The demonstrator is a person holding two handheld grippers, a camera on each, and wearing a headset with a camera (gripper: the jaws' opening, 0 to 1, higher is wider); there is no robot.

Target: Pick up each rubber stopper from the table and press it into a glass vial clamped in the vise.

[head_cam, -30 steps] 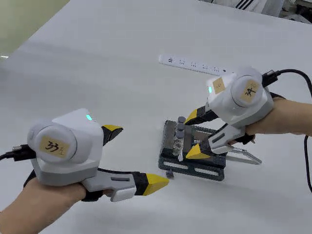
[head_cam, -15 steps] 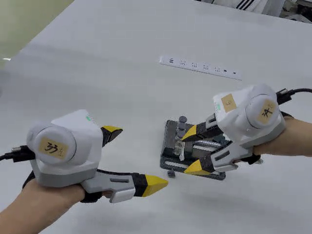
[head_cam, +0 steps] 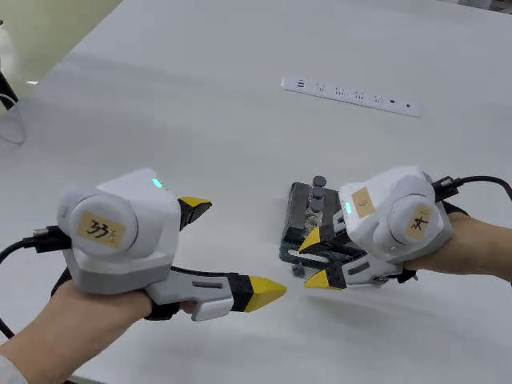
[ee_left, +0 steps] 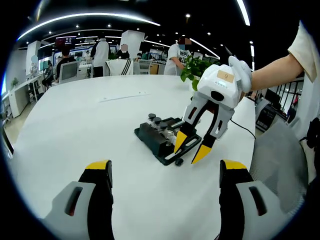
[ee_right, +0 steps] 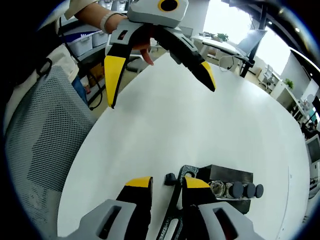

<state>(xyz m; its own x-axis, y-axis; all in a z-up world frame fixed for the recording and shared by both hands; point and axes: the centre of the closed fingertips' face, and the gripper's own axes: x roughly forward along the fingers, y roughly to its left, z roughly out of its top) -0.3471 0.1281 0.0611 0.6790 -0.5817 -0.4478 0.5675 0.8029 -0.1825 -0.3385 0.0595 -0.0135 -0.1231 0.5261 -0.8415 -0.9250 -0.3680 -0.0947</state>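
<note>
The right gripper (ee_right: 166, 184) has its yellow-tipped jaws set to a narrow gap, with nothing between them. The loose rubber stopper (ee_right: 170, 178), small and dark grey, lies on the table just ahead of that gap and in line with it. It is not clasped, and whether either tip touches it cannot be told. In the head view the right gripper (head_cam: 314, 260) sits low at the near left corner of the vise, pointing left. There the rubber stopper (head_cam: 298, 271) lies just left of the tips, close against the near edge of the vise's base. In the left gripper view the right gripper (ee_left: 190, 149) points steeply down, and the rubber stopper (ee_left: 179, 162) rests on the table just beneath its tips.

The vise (head_cam: 298, 210) is black and stands right of the middle of the white table (head_cam: 200, 120). A row of glass vials (ee_right: 218, 188) is clamped in it. The one nearest the right gripper is clear with an open mouth, and the three beyond it carry dark stoppers.

The left gripper (head_cam: 236, 248) has its jaws spread wide and empty. It is held well apart to the left of the vise and points right toward it. A white power strip (head_cam: 352, 94) lies at the far side of the table, well beyond the vise.
</note>
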